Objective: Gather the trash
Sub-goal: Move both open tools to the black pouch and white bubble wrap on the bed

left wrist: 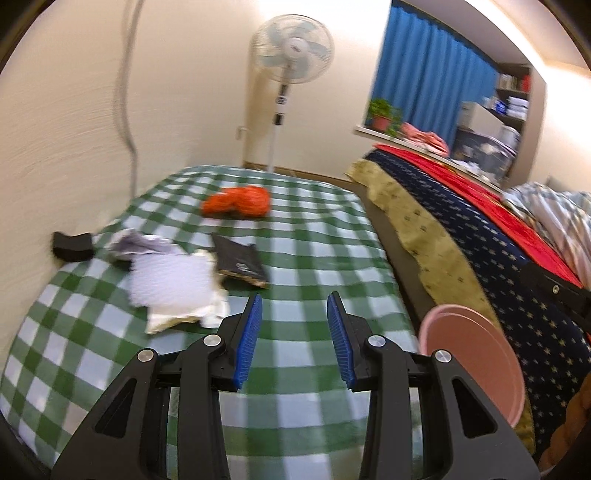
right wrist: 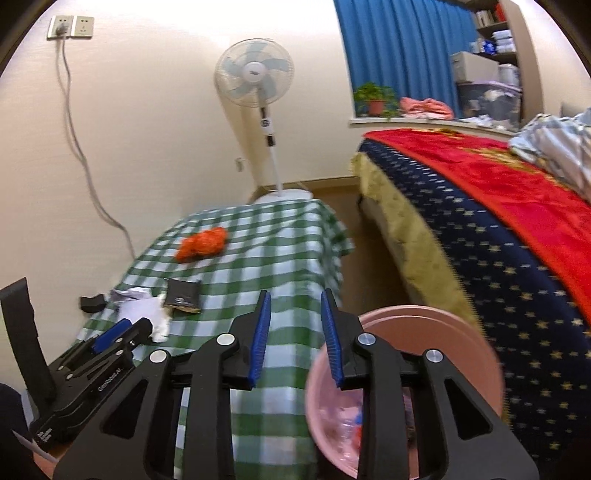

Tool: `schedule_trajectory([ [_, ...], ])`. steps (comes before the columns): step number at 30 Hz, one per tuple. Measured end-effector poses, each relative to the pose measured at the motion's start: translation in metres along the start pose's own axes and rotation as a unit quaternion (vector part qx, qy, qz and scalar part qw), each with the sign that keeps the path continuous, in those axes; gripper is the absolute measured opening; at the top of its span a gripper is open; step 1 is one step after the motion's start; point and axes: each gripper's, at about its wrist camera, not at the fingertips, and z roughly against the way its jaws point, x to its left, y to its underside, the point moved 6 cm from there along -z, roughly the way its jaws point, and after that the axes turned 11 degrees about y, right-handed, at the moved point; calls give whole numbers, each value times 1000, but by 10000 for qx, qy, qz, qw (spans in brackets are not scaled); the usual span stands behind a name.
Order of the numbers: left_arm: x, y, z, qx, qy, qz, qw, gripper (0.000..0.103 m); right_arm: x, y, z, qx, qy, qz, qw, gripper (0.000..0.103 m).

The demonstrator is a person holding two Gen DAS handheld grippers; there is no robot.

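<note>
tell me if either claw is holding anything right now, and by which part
Nothing is held: the left claw and right claw both stand open over the checked cloth, empty.

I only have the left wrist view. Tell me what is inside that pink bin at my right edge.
Observer: The pink bin holds a few scraps, pinkish, blue and red; they are too blurred to name.
Operator: Now give me the right tongs.
Observer: The right tongs are open with nothing between them. One finger lies across the bin's near rim in the picture.
Operator: Trace the grey cable on the wall upward.
Observer: The grey cable ends at a plug in a wall socket.
</note>
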Motion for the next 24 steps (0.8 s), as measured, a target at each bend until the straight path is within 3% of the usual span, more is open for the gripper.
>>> schedule_trajectory([
  [11,59,-11,2,-194,-651,515,9964,36,75,6,-59,226,-945,215,9950,25],
  [17,99,-13,-2,-173,-1014,861,9910,36,129,18,-89,471,-1245,910,9869,27],
  [24,126,-17,-3,-193,-1178,1198,9856,36,171,36,-118,662,-1329,1592,9760,28],
])
